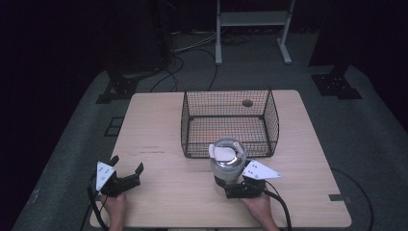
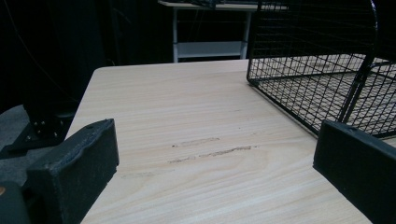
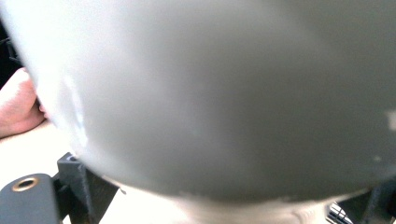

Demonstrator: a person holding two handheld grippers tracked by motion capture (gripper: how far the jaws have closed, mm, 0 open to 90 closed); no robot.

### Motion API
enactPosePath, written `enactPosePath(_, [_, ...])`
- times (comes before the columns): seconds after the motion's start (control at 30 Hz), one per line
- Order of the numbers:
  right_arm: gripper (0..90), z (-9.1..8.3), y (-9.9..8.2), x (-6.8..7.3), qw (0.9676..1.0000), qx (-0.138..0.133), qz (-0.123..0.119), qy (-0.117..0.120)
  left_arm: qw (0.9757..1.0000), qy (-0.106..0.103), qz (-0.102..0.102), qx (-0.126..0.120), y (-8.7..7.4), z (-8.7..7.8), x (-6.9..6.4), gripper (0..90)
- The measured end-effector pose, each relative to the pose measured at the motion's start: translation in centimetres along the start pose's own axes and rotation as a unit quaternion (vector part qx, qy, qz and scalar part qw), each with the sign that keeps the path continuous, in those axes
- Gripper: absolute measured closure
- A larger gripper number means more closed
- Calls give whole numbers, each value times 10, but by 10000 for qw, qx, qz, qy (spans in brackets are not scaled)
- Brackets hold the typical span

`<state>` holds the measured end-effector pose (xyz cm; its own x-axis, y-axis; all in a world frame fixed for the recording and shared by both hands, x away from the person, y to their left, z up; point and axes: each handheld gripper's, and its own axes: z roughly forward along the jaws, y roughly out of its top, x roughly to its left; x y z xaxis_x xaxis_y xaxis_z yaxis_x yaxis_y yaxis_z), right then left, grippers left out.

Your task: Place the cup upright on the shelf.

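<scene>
A round grey pot [image 1: 227, 162] with a pale lid sits just in front of the black wire basket [image 1: 272, 115], near its front wall. My right gripper [image 1: 228, 182] is shut on the pot's lower part from the near side. In the right gripper view the pot's grey wall [image 3: 210, 93] is pressed up close, and a black jaw stands at each bottom corner. My left gripper [image 1: 127, 165] stands open over the table's near left, with nothing between its jaws. In the left gripper view, that gripper [image 2: 215, 177] faces bare wood, with the basket [image 2: 317, 84] to its right.
The light wooden table [image 1: 159, 197] has a small round hole [image 1: 248, 103] behind the basket. On the dark floor beyond it are a white-framed stand [image 1: 252, 19], black stand bases [image 1: 336, 85] and cables [image 1: 173, 72]. The basket holds nothing.
</scene>
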<state>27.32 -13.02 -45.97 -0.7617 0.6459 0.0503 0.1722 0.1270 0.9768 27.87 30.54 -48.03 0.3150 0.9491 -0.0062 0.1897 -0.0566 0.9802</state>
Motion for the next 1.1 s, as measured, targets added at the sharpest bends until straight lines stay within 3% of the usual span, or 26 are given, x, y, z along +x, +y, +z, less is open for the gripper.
enactPosePath(0.23, [83, -1, 5, -2, 9999, -87, 62, 36, 10000, -7, 3, -3, 0, 0, 0, 0])
enactPosePath(0.4, [83, -2, 21, -4, 9998, -96, -64, 132, 10000, -9, 1, -6, 0, 0, 0, 0])
enactPosePath(0.67, [83, 3, 55, -12, 9988, -183, -123, 433, 10000, -11, 8, -4, 0, 0, 0, 0])
enactPosePath(0.73, [83, 5, 70, -16, 9983, -263, -76, 519, 10000, -10, 3, -2, 0, 0, 0, 0])
enactPosePath(1.1, [83, 14, 123, -30, 9975, -347, -175, 583, 10000, -13, 0, -11, 0, 0, 0, 0])
